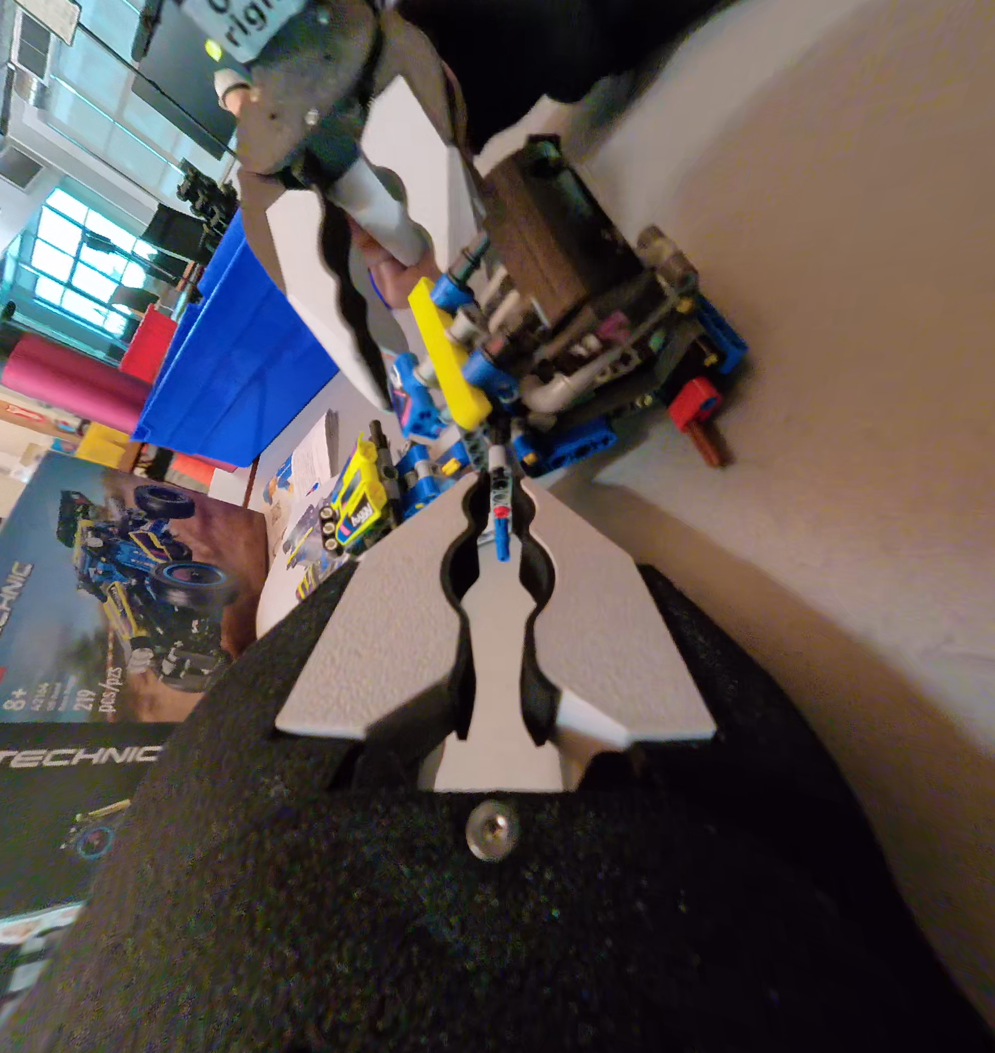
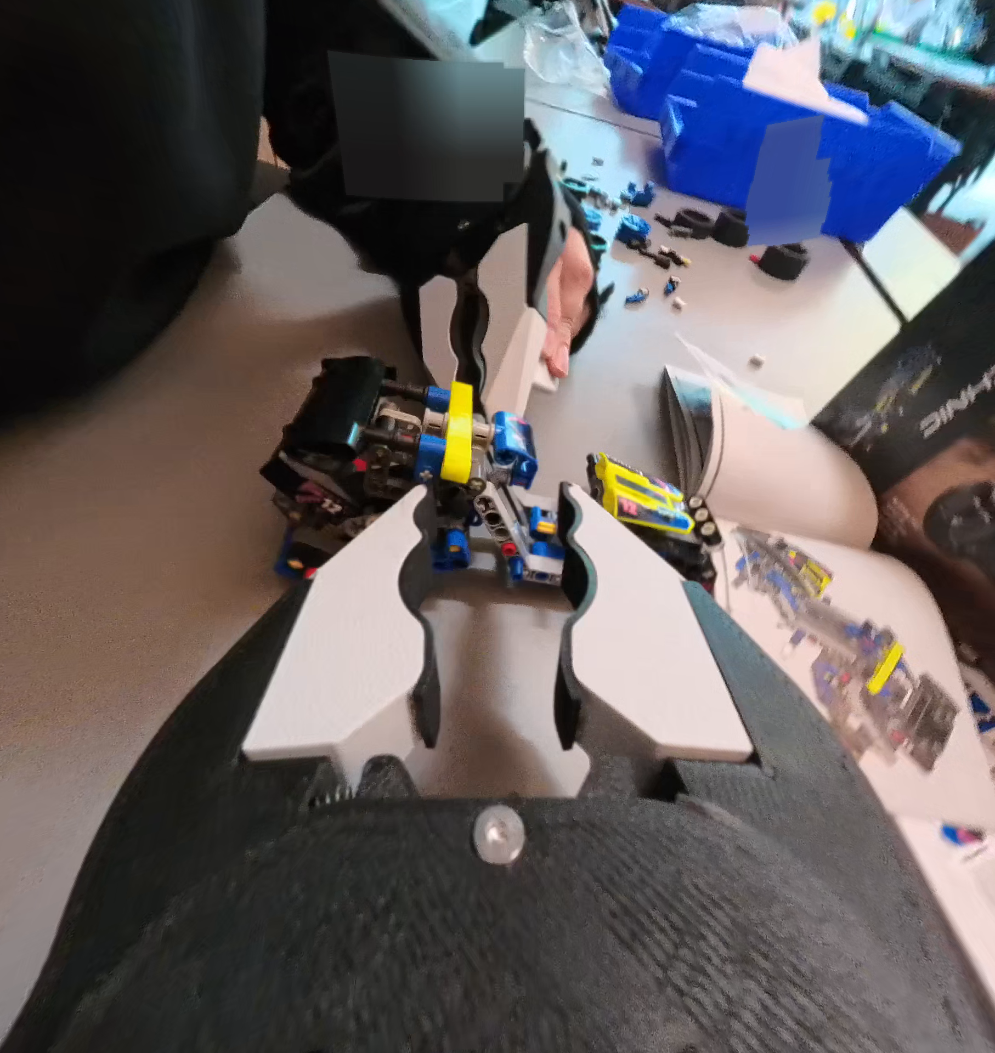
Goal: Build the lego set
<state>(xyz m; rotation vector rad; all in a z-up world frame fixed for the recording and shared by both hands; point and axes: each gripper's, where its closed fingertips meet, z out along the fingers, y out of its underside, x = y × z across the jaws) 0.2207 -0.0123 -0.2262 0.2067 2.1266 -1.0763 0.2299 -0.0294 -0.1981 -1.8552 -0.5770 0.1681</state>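
A partly built brick vehicle (image 1: pixel 546 256) lies on the pale table (image 1: pixel 826 285), with a black body and a yellow beam (image 1: pixel 447 353) across its blue pins. My left gripper (image 1: pixel 498 490) is turned on its side and shut on a thin grey beam (image 1: pixel 500 498), with a red and a blue pin, that sticks out of the model. In the right wrist view it (image 2: pixel 468 376) comes in from behind the yellow beam (image 2: pixel 460 433), its tips hidden. My right gripper (image 2: pixel 494 493) is open. Its fingers stand either side of the model's grey and blue front frame (image 2: pixel 532 547) without pressing it.
A yellow stickered panel assembly (image 2: pixel 643 496) lies just right of my right gripper, beside a curled booklet (image 2: pixel 780 478) and open instruction pages (image 2: pixel 860 678). Set boxes (image 1: pixel 113 587) and blue bins (image 2: pixel 769 114) stand behind. Loose parts (image 2: pixel 655 239) are scattered farther back. A red piece on a brown axle (image 1: pixel 697 407) lies by the model. One gripper's finger ends stand about 4 cm off the other's.
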